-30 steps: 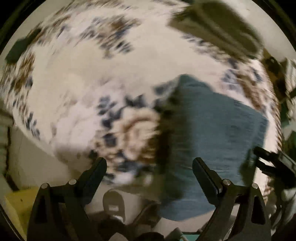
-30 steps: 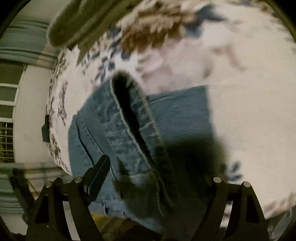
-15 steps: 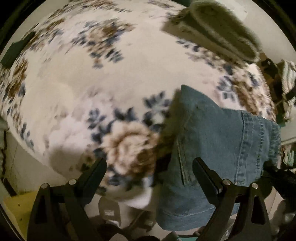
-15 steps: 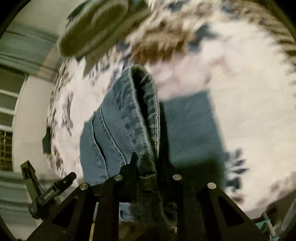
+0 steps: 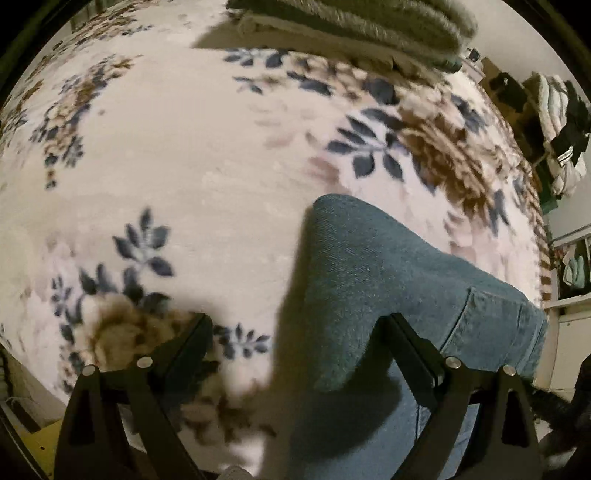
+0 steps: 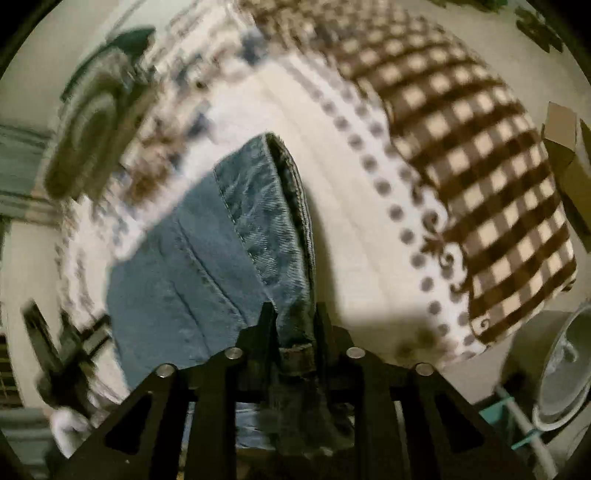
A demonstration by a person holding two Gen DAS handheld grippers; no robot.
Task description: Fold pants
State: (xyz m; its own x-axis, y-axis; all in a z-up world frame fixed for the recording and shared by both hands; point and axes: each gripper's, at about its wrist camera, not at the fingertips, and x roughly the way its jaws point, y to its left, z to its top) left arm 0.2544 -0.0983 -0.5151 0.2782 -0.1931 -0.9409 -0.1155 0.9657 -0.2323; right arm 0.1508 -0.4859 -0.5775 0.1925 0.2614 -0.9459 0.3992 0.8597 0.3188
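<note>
The blue denim pants [image 5: 373, 273] lie on a floral cream blanket [image 5: 177, 155] and are lifted at one edge. My left gripper [image 5: 299, 332] is open, and a raised fold of denim hangs between and over its right finger [image 5: 410, 350]. My right gripper [image 6: 293, 317] is shut on the pants' waistband edge [image 6: 291, 229] and holds it up off the bed, the stitched hem running away from the jaws. The left gripper also shows blurred at the lower left of the right wrist view [image 6: 59, 350].
A folded green-grey towel [image 5: 354, 26] lies at the far edge of the blanket. A brown checked blanket [image 6: 465, 147] with a dotted border lies to the right. A round white fan [image 6: 561, 369] and a cardboard box [image 6: 565, 147] stand beside the bed.
My right gripper closed on the waistband and lifted it while swinging right. My left gripper stayed open and moved in under the denim fold.
</note>
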